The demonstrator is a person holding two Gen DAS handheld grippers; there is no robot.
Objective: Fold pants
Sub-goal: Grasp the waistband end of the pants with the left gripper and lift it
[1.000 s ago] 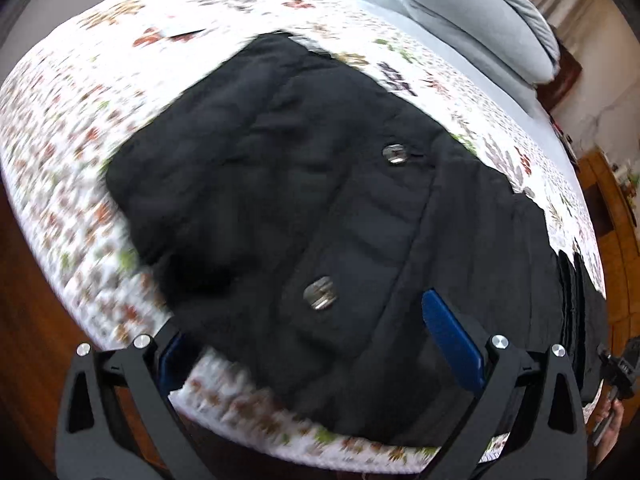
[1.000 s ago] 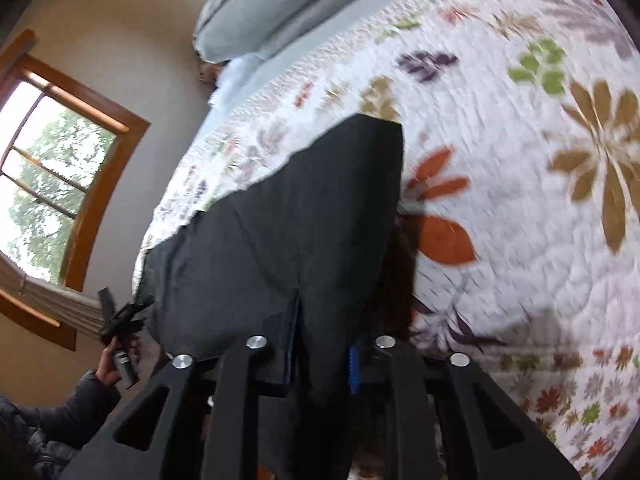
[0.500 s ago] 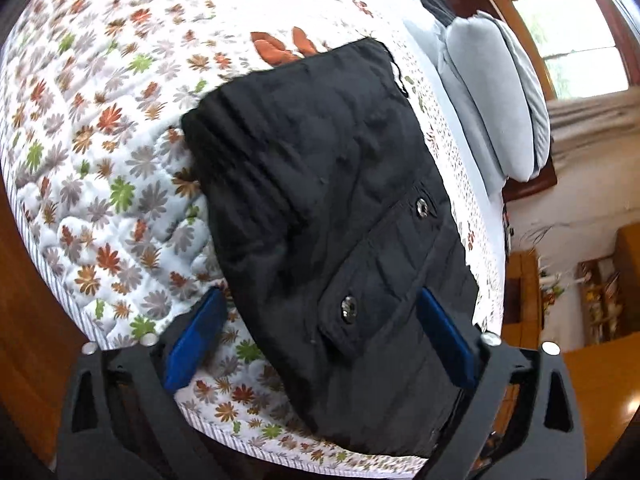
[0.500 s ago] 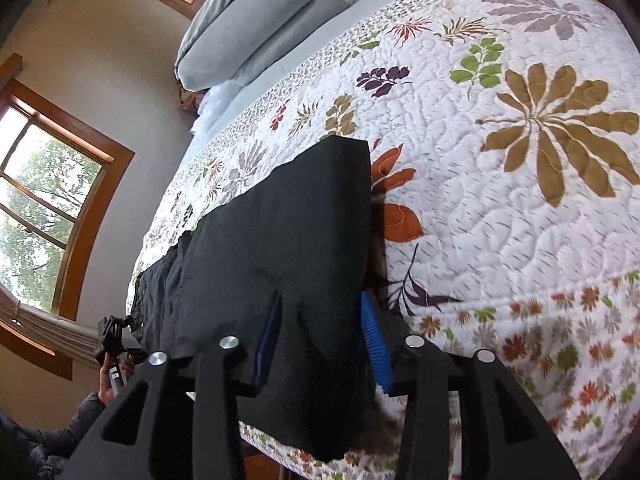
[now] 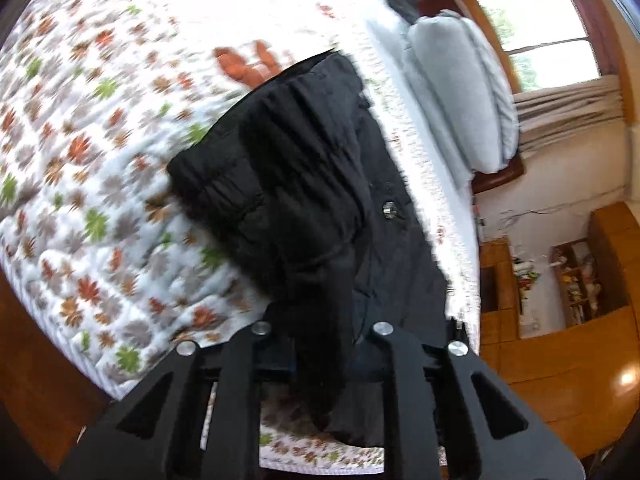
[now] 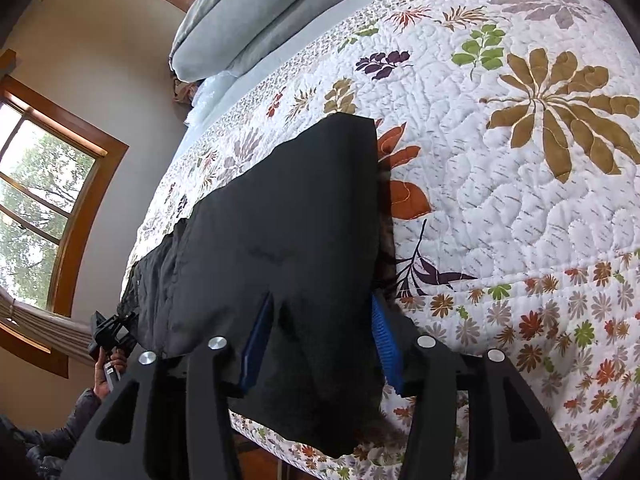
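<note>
Black pants [image 5: 316, 200] lie on a floral quilt, with the elastic waistband end at the left and a metal snap [image 5: 389, 209] on a pocket. My left gripper [image 5: 324, 344] is shut on a bunched fold of the pants near the bed's front edge. In the right wrist view the pants' leg [image 6: 280, 240] lies flat along the bed edge. My right gripper [image 6: 320, 340] has its blue pads parted, with the leg's cloth draped between them.
The quilt [image 6: 520, 160] covers the bed. Grey pillows [image 5: 460, 92] [image 6: 248, 12] lie at the head. A window [image 5: 540, 40] and wooden shelves [image 5: 560, 288] stand beyond. The wooden floor [image 5: 40, 360] lies below the bed edge.
My left gripper has closed from wide open onto the pants and bunched the cloth. My right gripper has opened from shut; its pads now stand wider around the leg.
</note>
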